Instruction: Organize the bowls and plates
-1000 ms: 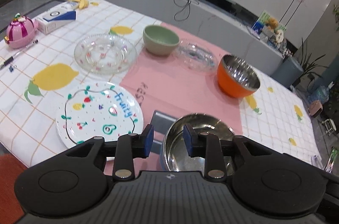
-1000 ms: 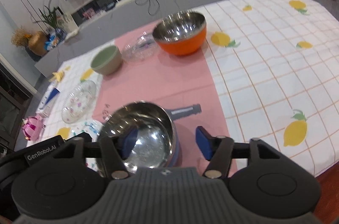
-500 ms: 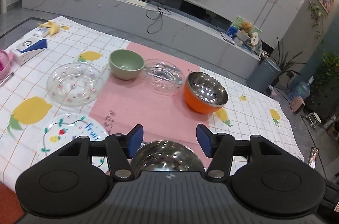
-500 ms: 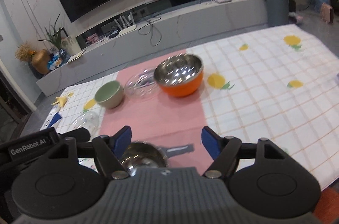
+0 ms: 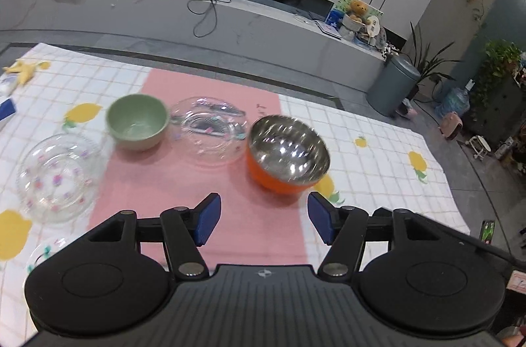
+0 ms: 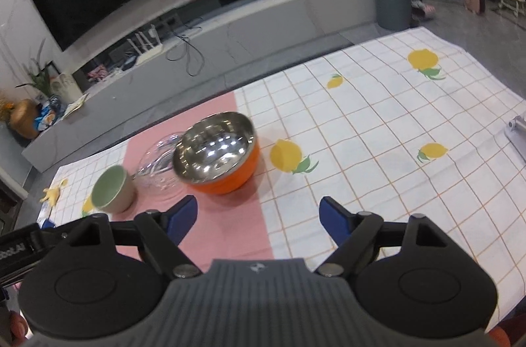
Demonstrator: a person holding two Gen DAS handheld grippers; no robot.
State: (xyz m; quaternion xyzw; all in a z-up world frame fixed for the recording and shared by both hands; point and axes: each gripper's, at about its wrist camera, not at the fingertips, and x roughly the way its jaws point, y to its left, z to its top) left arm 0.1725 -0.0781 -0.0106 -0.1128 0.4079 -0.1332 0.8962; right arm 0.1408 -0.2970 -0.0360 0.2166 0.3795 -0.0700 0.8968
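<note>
An orange bowl with a steel inside point(image 5: 288, 155) point(image 6: 218, 155) stands on the pink runner point(image 5: 203, 182). Left of it lies a clear glass dish point(image 5: 208, 130) point(image 6: 161, 168), then a green bowl point(image 5: 137, 121) point(image 6: 112, 189). A clear glass plate with small prints point(image 5: 56, 176) sits at the left, and the rim of a painted plate point(image 5: 41, 253) shows below it. My left gripper point(image 5: 263, 222) hangs over the runner just short of the orange bowl, its jaws opening and empty. My right gripper point(image 6: 258, 217) is likewise short of that bowl, jaws opening, nothing between them.
A lemon-print checked cloth point(image 6: 378, 130) covers the table. A banana peel point(image 5: 23, 67) and a box point(image 5: 6, 108) lie at the far left. A grey object point(image 6: 516, 133) sits at the table's right edge. A long TV bench point(image 5: 230, 18) runs behind.
Both grippers let go of the steel bowl in its blue saucepan, opened wide, and moved up and away; that bowl has dropped out of view. The orange bowl is now nearer in both views.
</note>
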